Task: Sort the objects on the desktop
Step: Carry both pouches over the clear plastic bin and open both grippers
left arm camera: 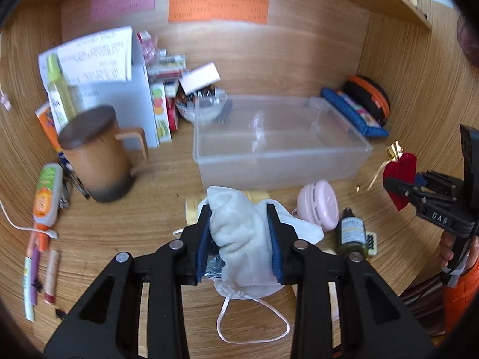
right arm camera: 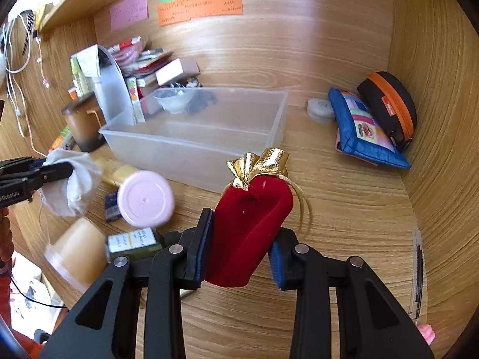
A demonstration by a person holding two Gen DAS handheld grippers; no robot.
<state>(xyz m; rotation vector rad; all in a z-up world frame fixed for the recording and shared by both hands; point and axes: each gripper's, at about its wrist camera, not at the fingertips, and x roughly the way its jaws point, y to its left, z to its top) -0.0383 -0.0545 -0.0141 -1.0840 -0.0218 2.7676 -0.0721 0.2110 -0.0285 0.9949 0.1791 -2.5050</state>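
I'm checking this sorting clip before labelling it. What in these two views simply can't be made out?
- Left wrist view: the white pouch hides the yellowish thing behind it; contents unseen.
- Right wrist view: contents of the red pouch hidden by its own velvet.
- Both views: writing on the orange note too blurred to read.
- Right wrist view: the amber cup is motion-blurred.
- Left wrist view: the clear bin hides part of the bowl behind it.

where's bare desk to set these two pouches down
The clear bin looks empty inside. Bare desk lies right of it, between the bin, the blue purse and the right wall, under the red pouch. Crowded: the bin's front-left around the pink case and green bottle, and the far-left corner by the brown mug.
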